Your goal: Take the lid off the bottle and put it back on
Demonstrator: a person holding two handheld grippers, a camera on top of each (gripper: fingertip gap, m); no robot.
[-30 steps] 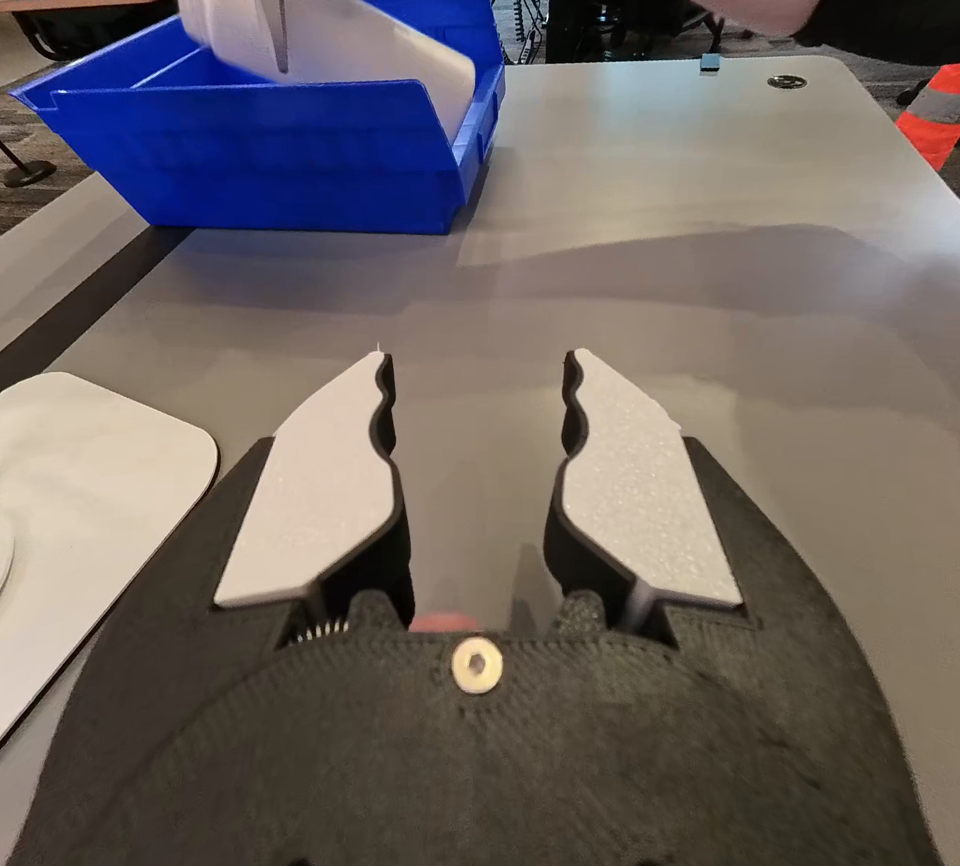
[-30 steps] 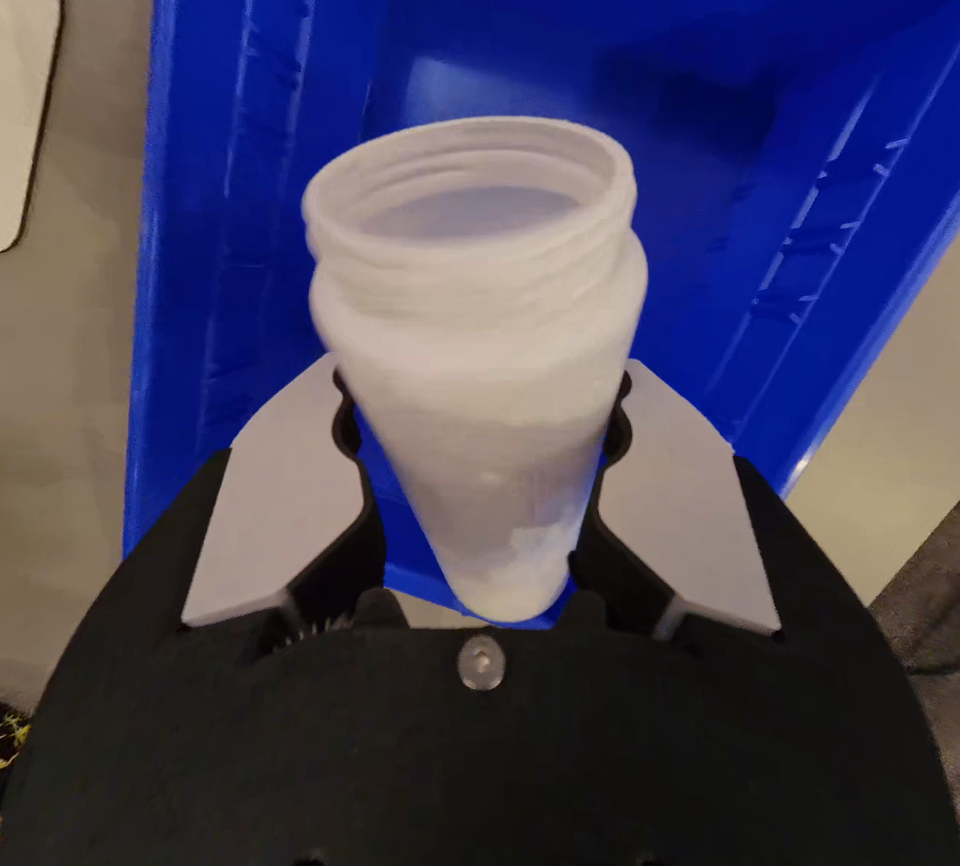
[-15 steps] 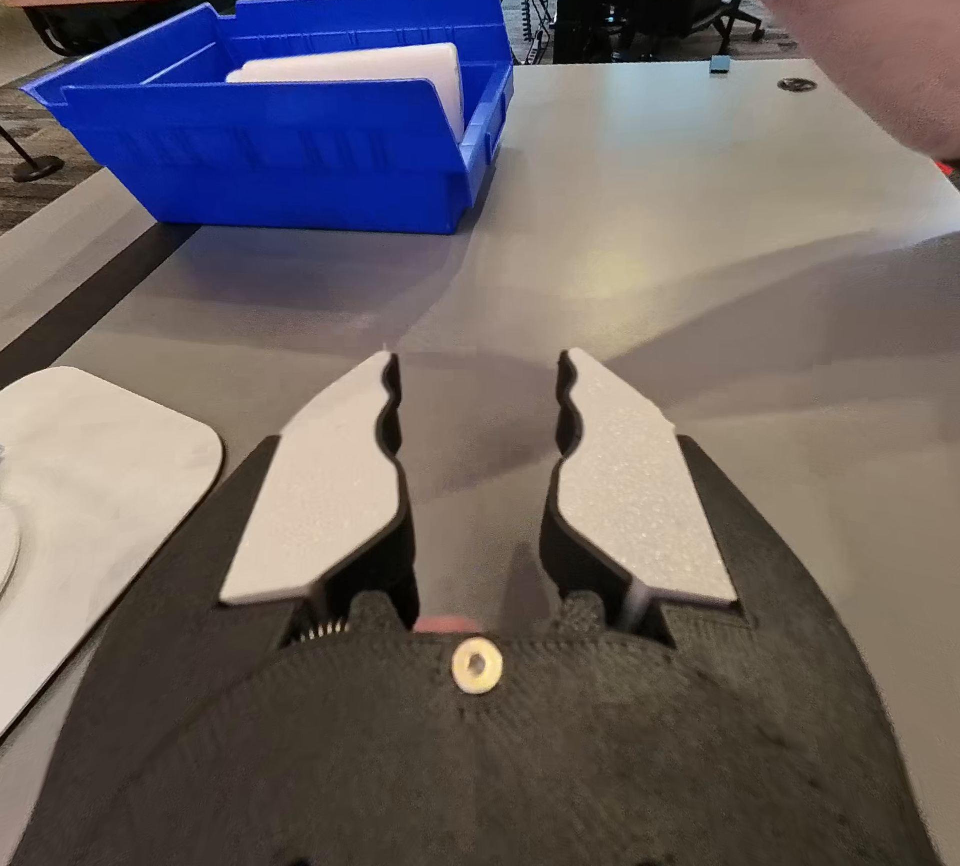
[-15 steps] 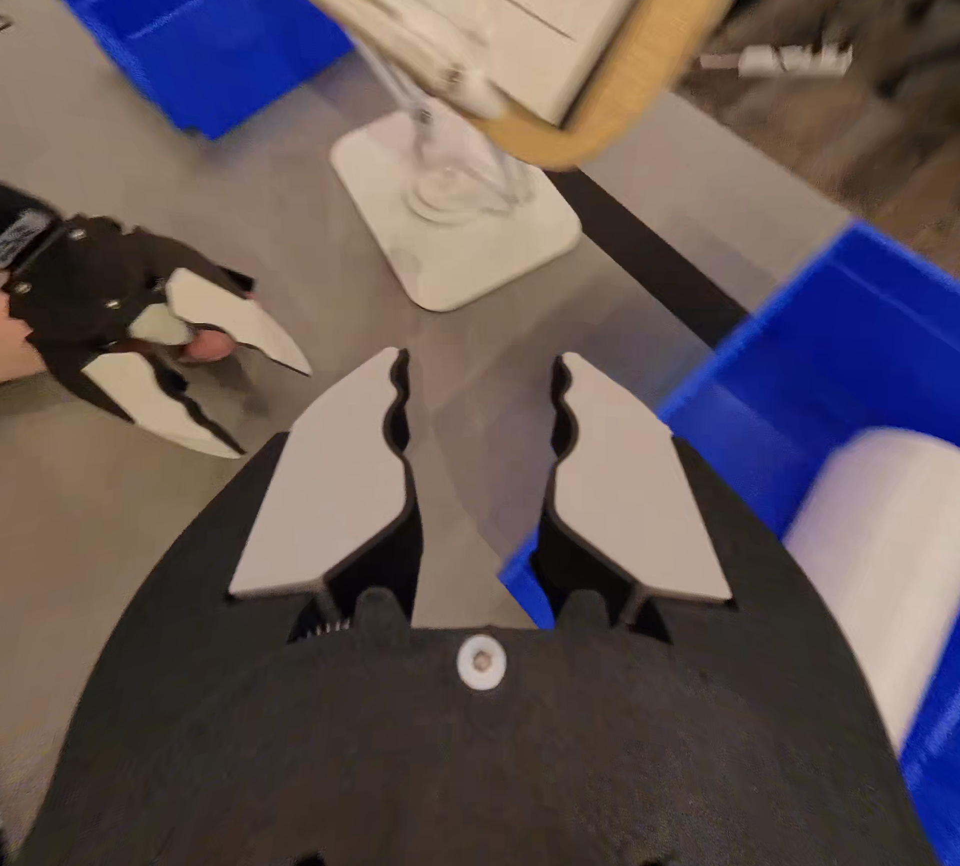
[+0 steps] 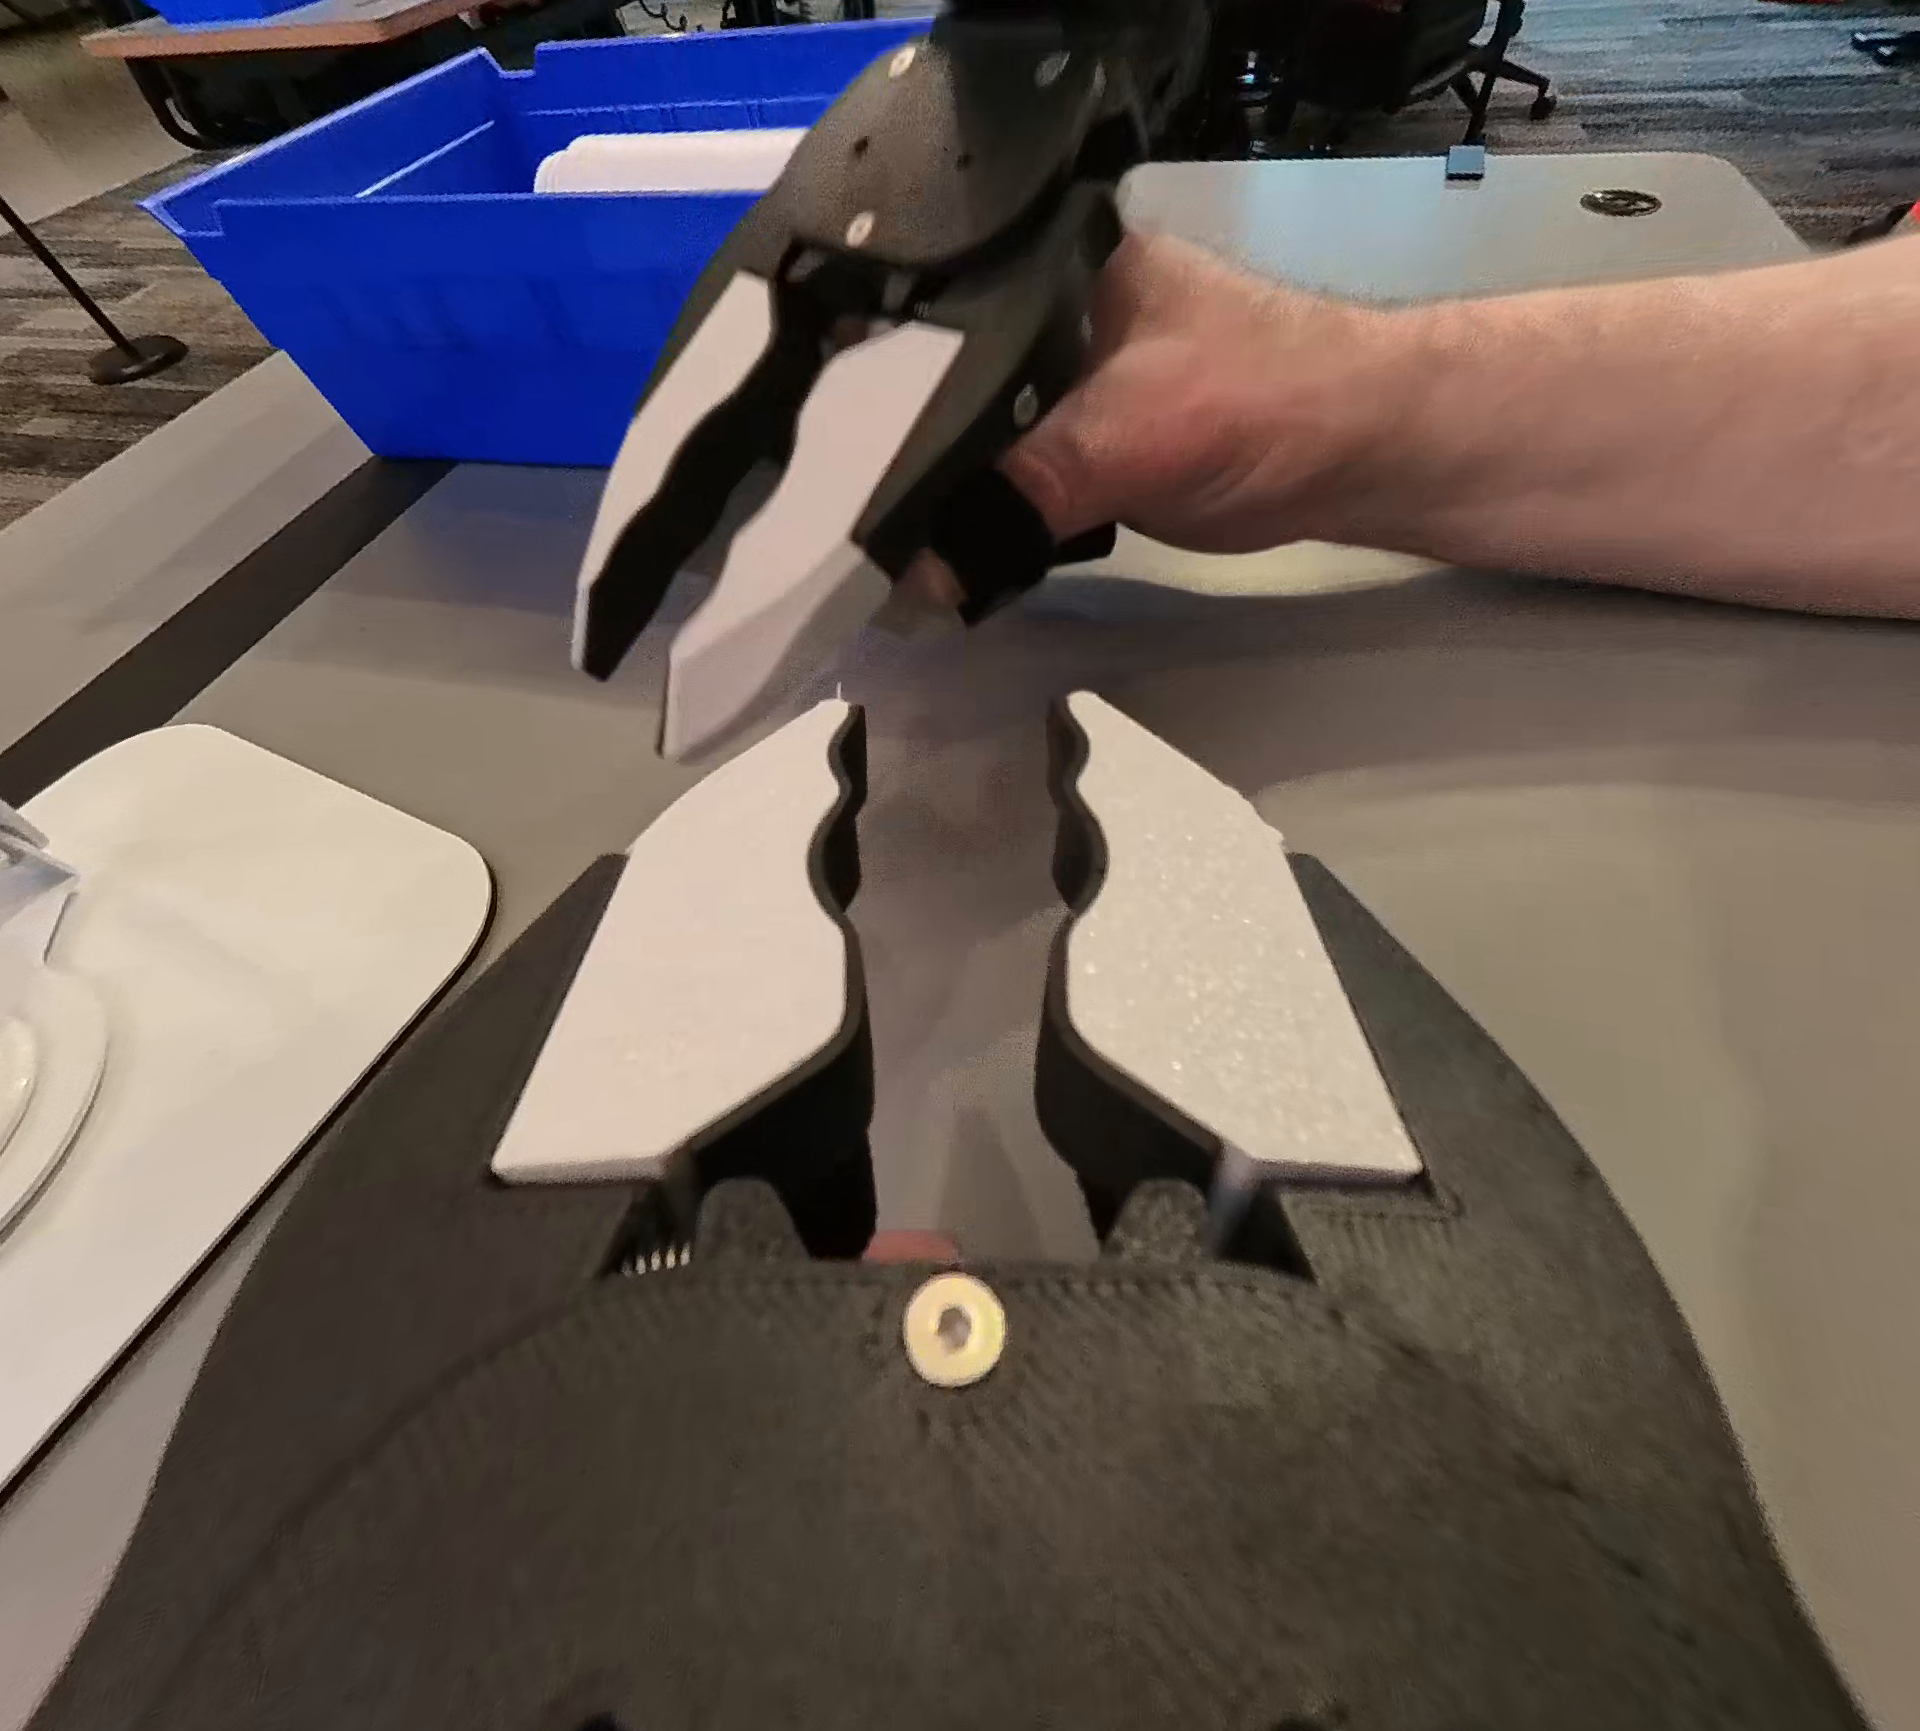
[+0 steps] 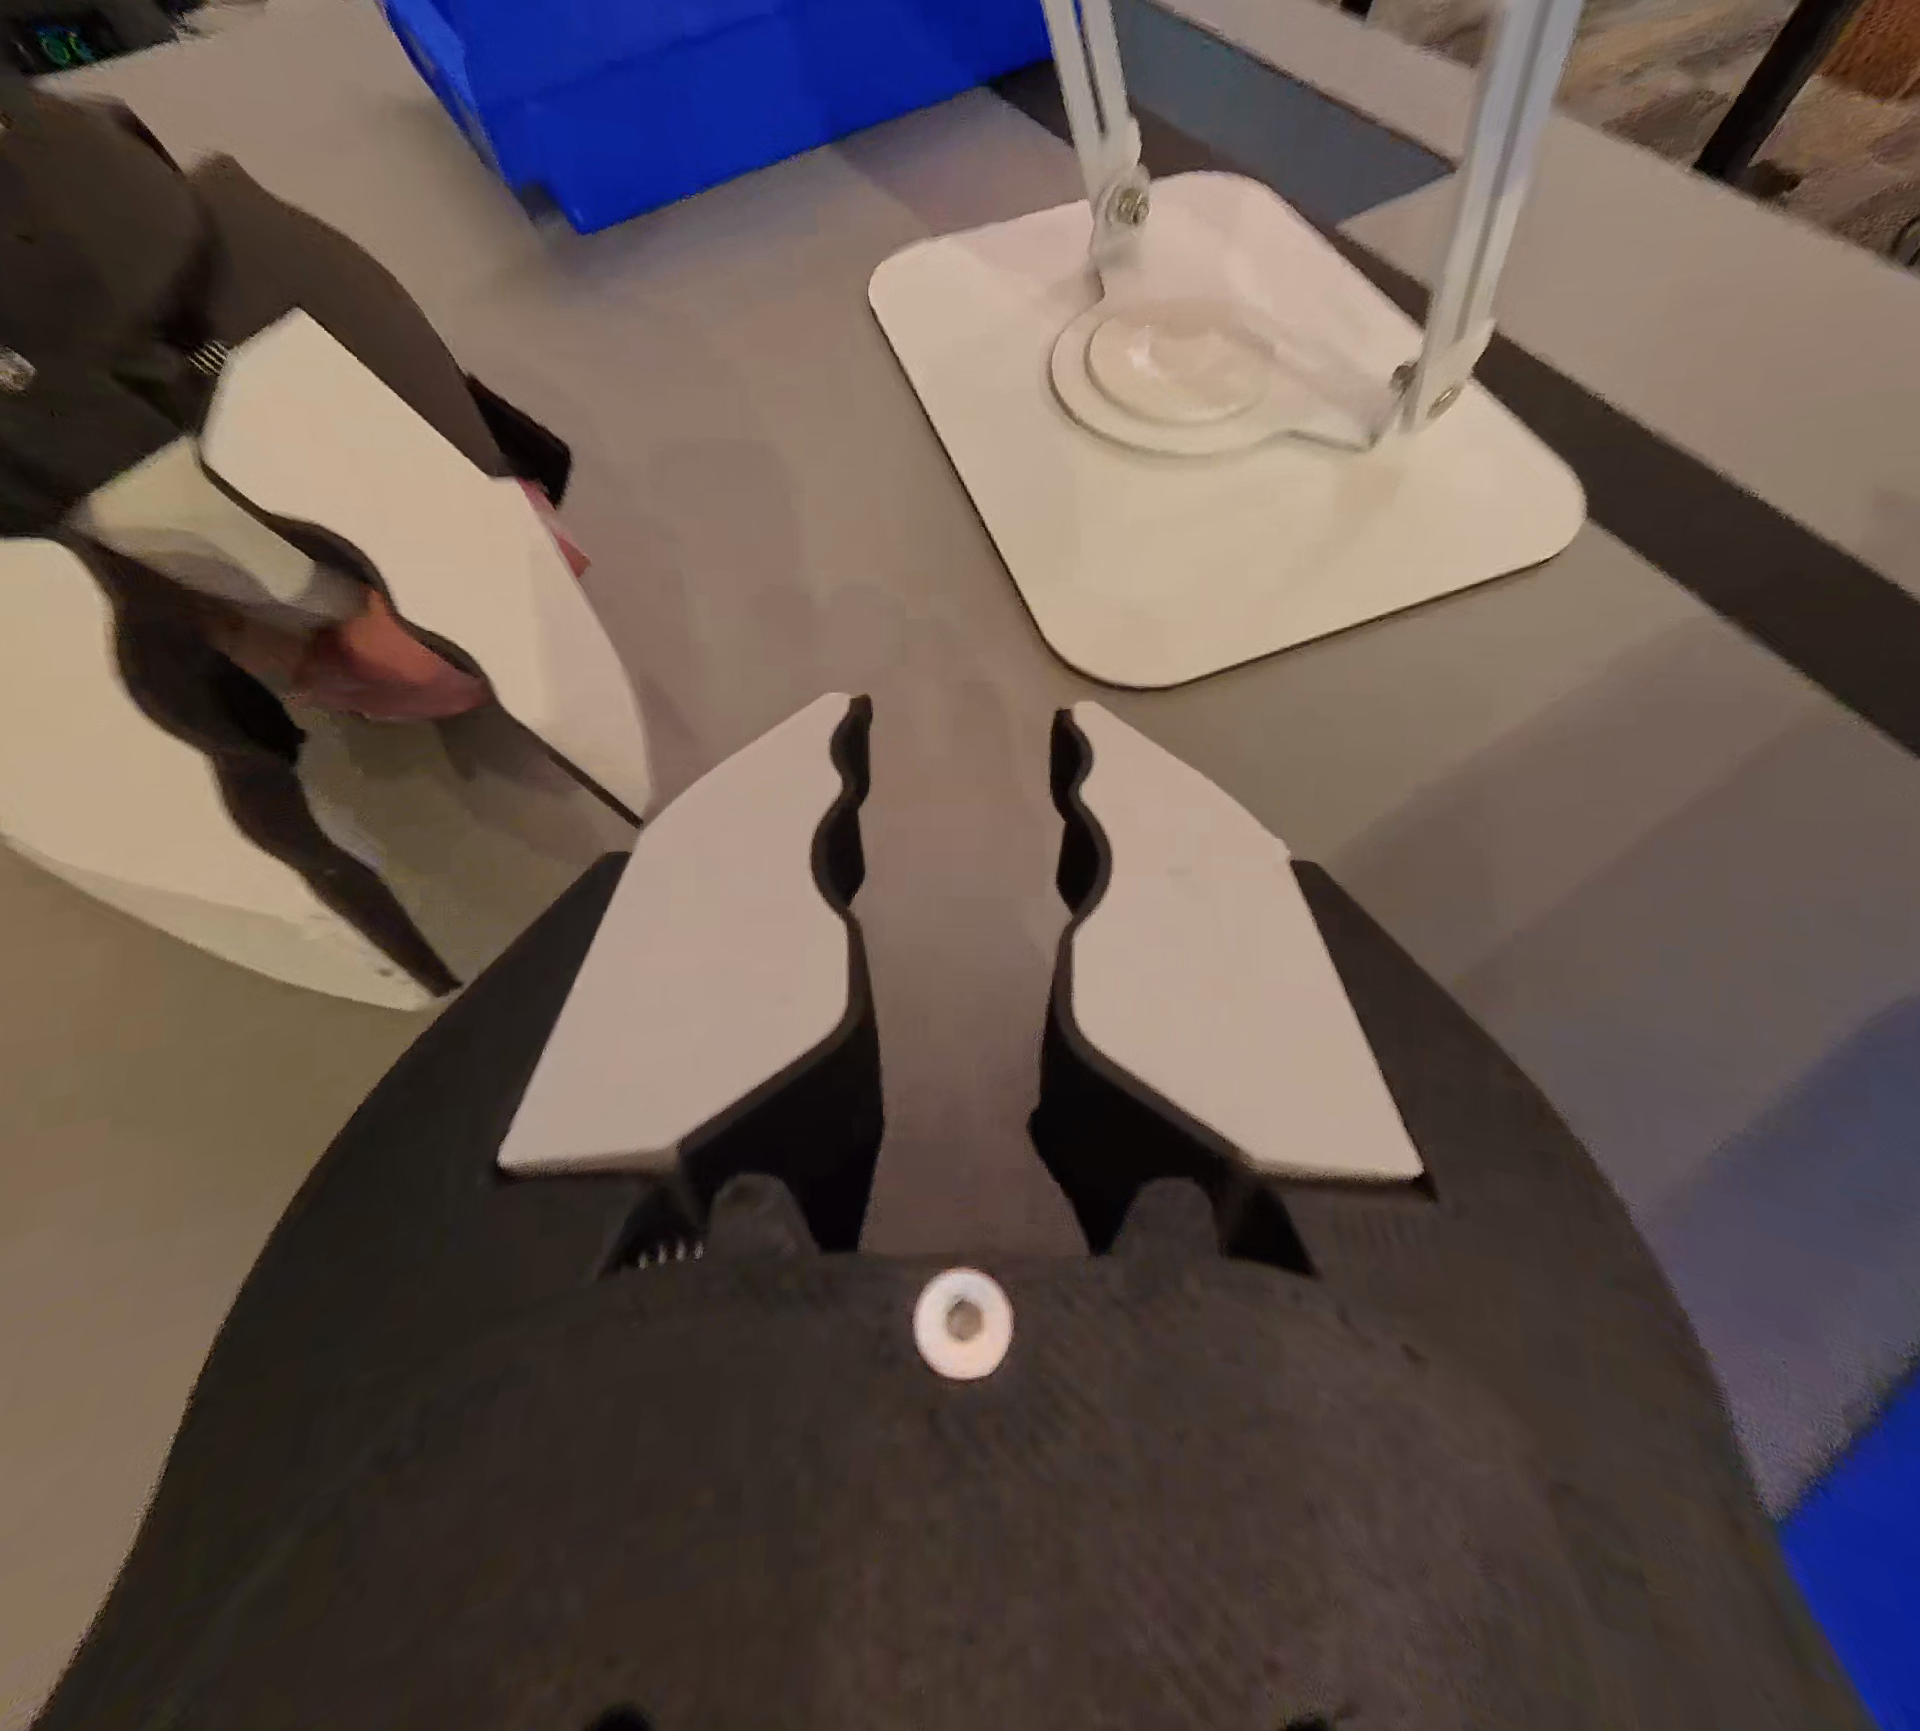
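left gripper (image 5: pixel 956 736): held low over the middle of the bench (image 5: pixel 1507 902), fingers parted with only bare bench top between them; nothing is gripped.
right gripper (image 6: pixel 961 725): also parted and empty, seen in the left wrist view tilted down just beyond the left gripper's tips, held by a hand (image 5: pixel 1174 424).
bottle (image 5: pixel 665 162): a white body is seen lying on its side inside the blue bin (image 5: pixel 468 310) at the far left corner of the bench; whether a lid is on it cannot be told, since only its upper side shows over the bin wall.
lid: not made out in either view.
stand (image 6: pixel 1226 476): a white base plate with clear struts sits at the left edge of the bench, well apart from the bin's opening.
step in hand: judged to be a pause with both tools free and the bottle at rest in the bin.
how it is done well: the bottle would best be taken by the body with one tool, squarely across its width, and stood upright on open bench near the middle, clear of the stand.
care: the two tools are close together here, so they should be spread before either is moved toward the bin.
risk: a smooth round body may roll or slip if pinched near its end.
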